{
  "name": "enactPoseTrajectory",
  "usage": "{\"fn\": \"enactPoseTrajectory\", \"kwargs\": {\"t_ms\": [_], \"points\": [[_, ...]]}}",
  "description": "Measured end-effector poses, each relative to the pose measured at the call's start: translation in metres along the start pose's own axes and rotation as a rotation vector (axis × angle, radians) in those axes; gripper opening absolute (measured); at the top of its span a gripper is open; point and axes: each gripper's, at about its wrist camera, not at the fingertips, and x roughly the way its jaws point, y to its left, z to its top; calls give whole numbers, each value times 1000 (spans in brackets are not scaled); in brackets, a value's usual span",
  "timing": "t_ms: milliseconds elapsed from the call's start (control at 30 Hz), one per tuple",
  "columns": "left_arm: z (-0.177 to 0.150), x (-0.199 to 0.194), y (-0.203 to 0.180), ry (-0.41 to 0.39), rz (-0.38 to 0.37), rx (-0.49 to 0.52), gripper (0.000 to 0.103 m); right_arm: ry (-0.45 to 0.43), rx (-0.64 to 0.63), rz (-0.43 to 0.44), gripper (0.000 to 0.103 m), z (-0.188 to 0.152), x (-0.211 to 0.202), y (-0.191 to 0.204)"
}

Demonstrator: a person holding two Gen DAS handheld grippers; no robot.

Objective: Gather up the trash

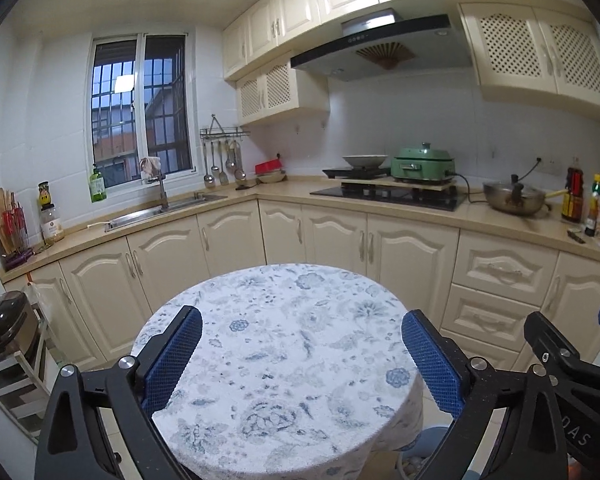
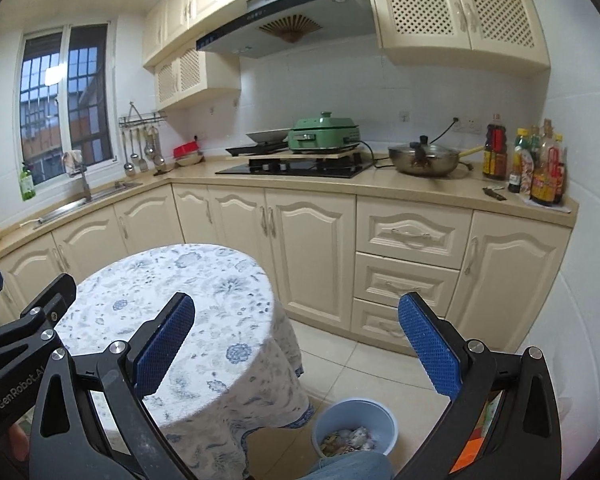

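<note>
A round table (image 1: 284, 360) (image 2: 172, 312) under a white cloth with blue flowers stands in front of me, and I see no loose item on its top. On the floor to its right stands a pale blue bin (image 2: 354, 426) with crumpled wrappers inside. My left gripper (image 1: 300, 344) hovers over the near part of the table, open, nothing between its blue pads. My right gripper (image 2: 296, 340) is open too, held above the table's right edge and the bin, empty. The right gripper's black frame shows at the right edge of the left wrist view.
Cream cabinets and a beige counter (image 1: 260, 194) run along the back, with a sink (image 1: 160, 210), a black hob (image 2: 292, 168), a green cooker (image 2: 324, 130), a steel wok (image 2: 424, 158) and sauce bottles (image 2: 540, 168). A rice cooker (image 1: 4, 328) sits on a low rack at left. Tiled floor (image 2: 364, 368) lies right of the table.
</note>
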Motion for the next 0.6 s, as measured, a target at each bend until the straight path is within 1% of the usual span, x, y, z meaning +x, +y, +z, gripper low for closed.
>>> {"fn": "enactPoseTrajectory", "kwargs": {"t_ms": [200,600], "points": [[-1,2,5,26,-6,-15,99,3,-15,-24,103,1,-4,1],[12,6,16,49,-2,-52,99,15,-16,-24,103,1,-4,5]]}}
